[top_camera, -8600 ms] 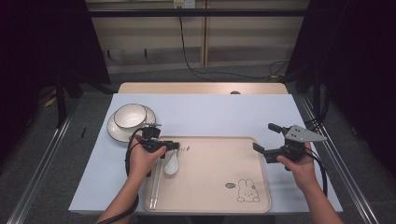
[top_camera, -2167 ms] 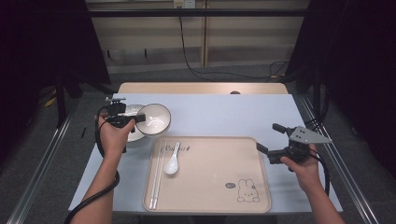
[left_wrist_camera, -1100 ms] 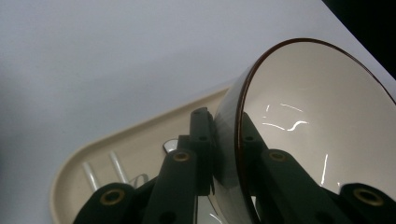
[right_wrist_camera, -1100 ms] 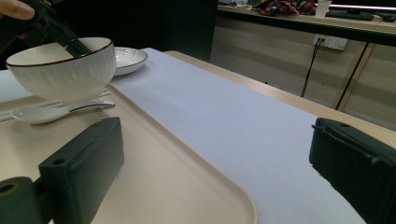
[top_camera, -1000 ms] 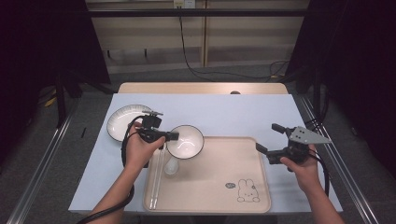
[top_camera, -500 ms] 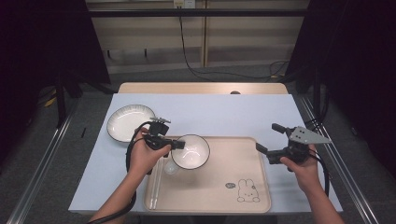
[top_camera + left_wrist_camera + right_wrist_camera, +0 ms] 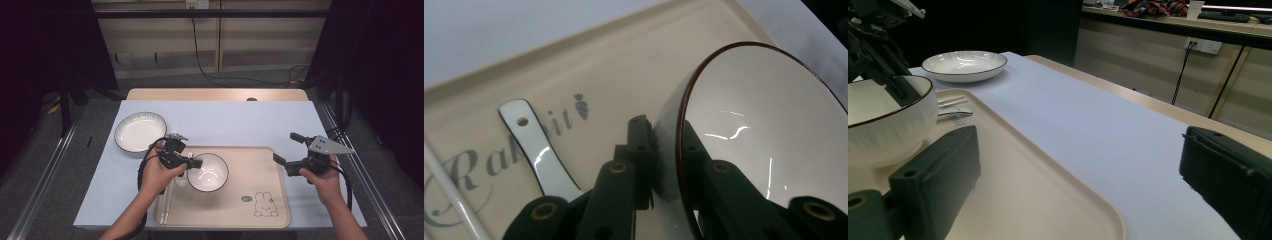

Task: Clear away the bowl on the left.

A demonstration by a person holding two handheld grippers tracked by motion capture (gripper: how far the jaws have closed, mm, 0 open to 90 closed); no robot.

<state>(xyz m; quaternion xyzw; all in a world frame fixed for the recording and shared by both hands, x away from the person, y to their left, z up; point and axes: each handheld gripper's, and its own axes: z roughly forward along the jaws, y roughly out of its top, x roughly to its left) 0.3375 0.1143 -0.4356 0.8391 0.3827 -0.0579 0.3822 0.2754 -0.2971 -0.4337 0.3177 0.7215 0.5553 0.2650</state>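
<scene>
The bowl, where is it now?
In the high view the bowl is over the tray's left half, beside the spoon, gripped at its rim by the left gripper.

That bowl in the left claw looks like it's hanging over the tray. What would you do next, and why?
Probably lower it straight down and only then let go. The left claw pinches the bowl by its rim, tilted above the tray, beside the spoon. The spot beneath looks bare, so it should land without hitting anything.

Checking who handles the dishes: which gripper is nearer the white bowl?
Left. The left gripper is clamped on the white bowl rim; the right gripper hovers apart beyond the tray's far side.
</scene>
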